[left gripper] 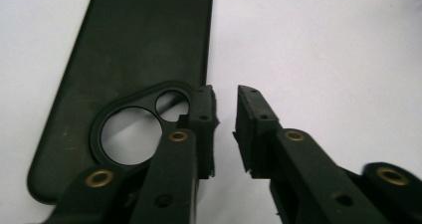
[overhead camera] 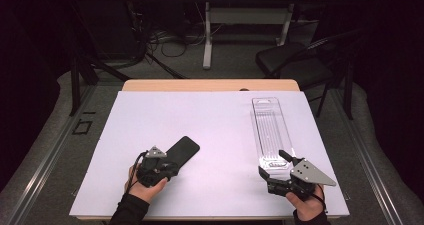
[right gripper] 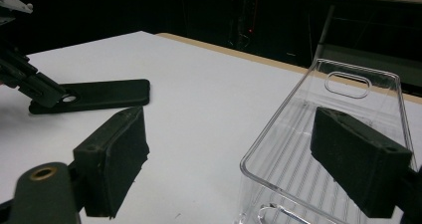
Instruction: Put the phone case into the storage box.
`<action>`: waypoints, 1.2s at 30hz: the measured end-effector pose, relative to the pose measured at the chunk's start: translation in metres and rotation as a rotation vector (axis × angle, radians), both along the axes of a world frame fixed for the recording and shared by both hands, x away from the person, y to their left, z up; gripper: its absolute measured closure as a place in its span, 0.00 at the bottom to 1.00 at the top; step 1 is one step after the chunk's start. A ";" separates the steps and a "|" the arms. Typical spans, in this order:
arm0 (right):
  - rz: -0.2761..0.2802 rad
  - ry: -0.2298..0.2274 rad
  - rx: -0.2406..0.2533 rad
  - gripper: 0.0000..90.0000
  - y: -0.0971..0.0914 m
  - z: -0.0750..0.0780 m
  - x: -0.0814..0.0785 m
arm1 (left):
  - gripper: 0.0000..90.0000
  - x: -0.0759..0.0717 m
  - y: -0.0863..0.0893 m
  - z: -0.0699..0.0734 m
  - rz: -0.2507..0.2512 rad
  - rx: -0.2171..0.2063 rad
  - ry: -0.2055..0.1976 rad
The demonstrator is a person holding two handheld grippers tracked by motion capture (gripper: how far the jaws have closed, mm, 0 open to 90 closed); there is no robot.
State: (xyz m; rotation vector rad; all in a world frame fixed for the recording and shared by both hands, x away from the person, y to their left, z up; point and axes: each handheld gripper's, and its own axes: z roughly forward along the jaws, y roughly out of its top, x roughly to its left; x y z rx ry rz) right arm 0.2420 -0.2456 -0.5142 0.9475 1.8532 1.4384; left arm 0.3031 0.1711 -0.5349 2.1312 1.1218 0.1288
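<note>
Left gripper [overhead camera: 167,161] nearest in high view, at near end of black phone case [overhead camera: 182,150]; landmark: clear plastic tray [overhead camera: 270,130], well to case's right. Right gripper [overhead camera: 274,166] straddles tray's near end.

Left gripper view: jaws slightly parted, nothing between; left pad [left gripper: 203,115] sits beside camera cut-out, on case's right edge. Judgement: shift sideways so edge lands between pads before squeezing.

Right gripper view: jaws spread wide, one pad [right gripper: 122,149] outside tray wall, other inside; not pressing. Judgement: steady tray gently, thin plastic flexes.

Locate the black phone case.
In the high view the black phone case lies flat on the table's left half, just beyond the left gripper.
</note>
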 end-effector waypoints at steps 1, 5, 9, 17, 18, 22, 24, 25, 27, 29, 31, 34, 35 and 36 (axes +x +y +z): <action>0.000 0.000 0.000 0.16 0.000 0.000 0.000 | 0.81 0.000 0.000 0.000 0.000 0.000 0.000; 0.001 -0.001 0.003 0.16 0.000 0.000 0.000 | 0.73 0.000 0.004 0.002 0.006 0.001 -0.035; 0.002 -0.001 0.002 0.16 0.001 0.000 0.000 | 0.66 0.000 0.007 0.003 0.021 -0.004 -0.061; 0.002 0.001 -0.001 0.16 0.000 0.000 0.000 | 0.56 0.000 0.013 0.006 0.052 -0.021 -0.084; 0.003 -0.003 0.001 0.16 0.000 -0.001 0.000 | 0.55 0.001 0.014 0.006 0.051 -0.023 -0.085; 0.003 -0.003 0.002 0.16 0.001 0.000 0.000 | 0.54 0.000 0.017 0.007 0.060 -0.026 -0.093; 0.003 -0.003 0.002 0.16 0.001 0.000 0.000 | 0.54 0.001 0.018 0.008 0.057 -0.024 -0.106; 0.004 0.000 -0.001 0.16 0.000 0.000 0.000 | 0.54 0.001 0.018 0.008 0.059 -0.022 -0.108; 0.005 0.000 -0.001 0.16 0.001 0.000 0.000 | 0.54 0.001 0.019 0.008 0.053 -0.021 -0.125; 0.005 0.000 -0.001 0.16 0.000 0.000 0.000 | 0.54 0.001 0.020 0.009 0.056 -0.019 -0.134; 0.003 -0.003 0.001 0.16 0.000 0.000 0.000 | 0.54 0.002 0.021 0.010 0.060 -0.031 -0.126; 0.003 -0.003 0.001 0.16 0.000 0.000 0.000 | 0.52 0.001 0.022 0.012 0.062 -0.025 -0.120; 0.004 -0.004 0.000 0.16 0.000 0.000 0.000 | 0.51 0.001 0.022 0.012 0.062 -0.025 -0.120; 0.004 -0.004 0.000 0.16 0.000 0.000 0.000 | 0.51 0.001 0.022 0.012 0.065 -0.022 -0.119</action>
